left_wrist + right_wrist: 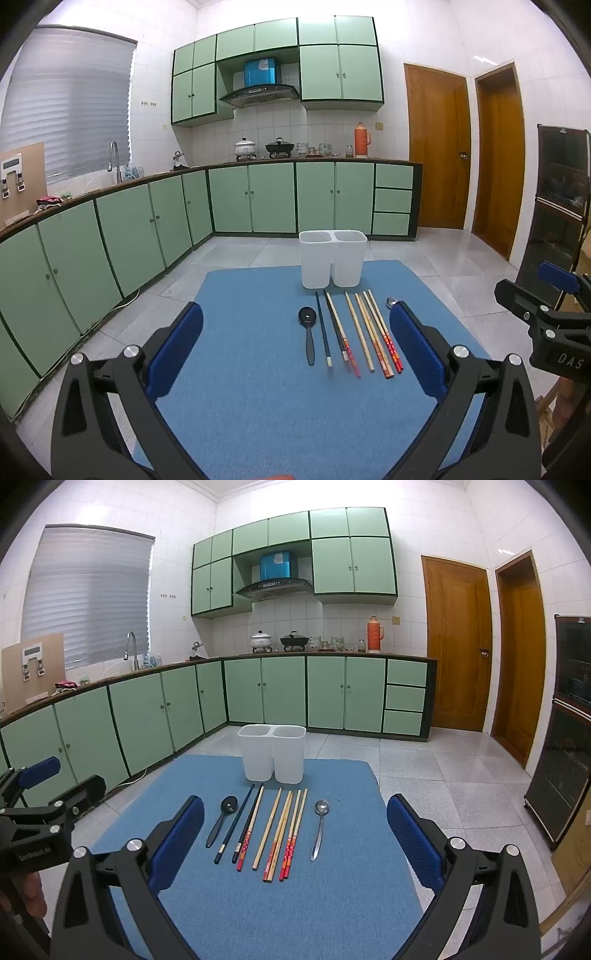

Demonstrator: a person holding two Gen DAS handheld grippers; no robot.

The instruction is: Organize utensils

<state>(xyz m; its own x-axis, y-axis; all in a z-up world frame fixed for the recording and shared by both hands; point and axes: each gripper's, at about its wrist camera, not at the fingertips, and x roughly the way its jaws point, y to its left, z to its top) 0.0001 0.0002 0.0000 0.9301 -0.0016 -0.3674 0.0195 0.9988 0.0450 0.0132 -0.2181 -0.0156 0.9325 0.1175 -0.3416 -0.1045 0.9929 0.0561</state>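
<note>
White tiled walls (443, 524) all round, pale grey floor tiles (424, 771) gleaming. Green base cabinets (280, 692) sweep from nine o'clock to twelve, matching wall cabinets (351, 565) above a range hood (275, 585). Shuttered window (88, 598) at ten o'clock, two wooden doors (458, 646) at two o'clock.

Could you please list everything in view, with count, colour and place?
holder: one, white, two compartments, far end of the mat.
mat: one, blue, under the utensils.
black spoon: one, left end of the row.
chopsticks: eight, dark or wooden with red ends, between the spoons.
metal spoon: one, silver, right end.
cabinets: green, along the walls.
doors: two, brown, right.
left hand-held gripper: black, blue pads, open, empty.
right hand-held gripper: same, open, empty.
</note>
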